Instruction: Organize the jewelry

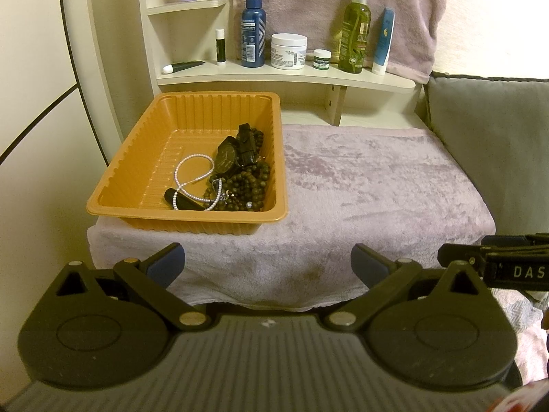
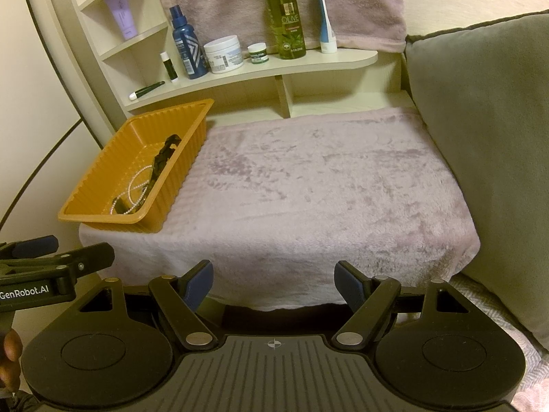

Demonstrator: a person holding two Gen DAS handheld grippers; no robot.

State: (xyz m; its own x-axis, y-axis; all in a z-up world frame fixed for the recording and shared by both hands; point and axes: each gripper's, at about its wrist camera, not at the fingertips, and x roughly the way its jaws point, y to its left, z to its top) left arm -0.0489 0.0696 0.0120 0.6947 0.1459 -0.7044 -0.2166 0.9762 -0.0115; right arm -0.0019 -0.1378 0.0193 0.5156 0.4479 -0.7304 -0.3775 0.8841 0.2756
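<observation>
Jewelry lay gathered in the orange tray (image 1: pixel 137 158) that sat at the near left corner of the towel-covered surface (image 1: pixel 377 185). In it we saw a white pearl strand (image 1: pixel 192 178), dark wooden beads (image 1: pixel 247 185) and a black watch (image 1: pixel 228 161), all heaped together against the tray's right wall and near edge, partly tangled. The rest of the surface was bare towel, with no loose piece of jewelry on it that we could make out. We held the left gripper (image 1: pixel 267 264) back from the near edge, its jaws spread wide and grasping nothing. The right gripper (image 2: pixel 272 279) hung just beside it in the same way, spread and with nothing between its pads. We judged that this would fit two stages: every piece collected into the tray, with little left to do, or a heap waiting to be sorted out onto the towel. Which of the two it was, we could not tell.
</observation>
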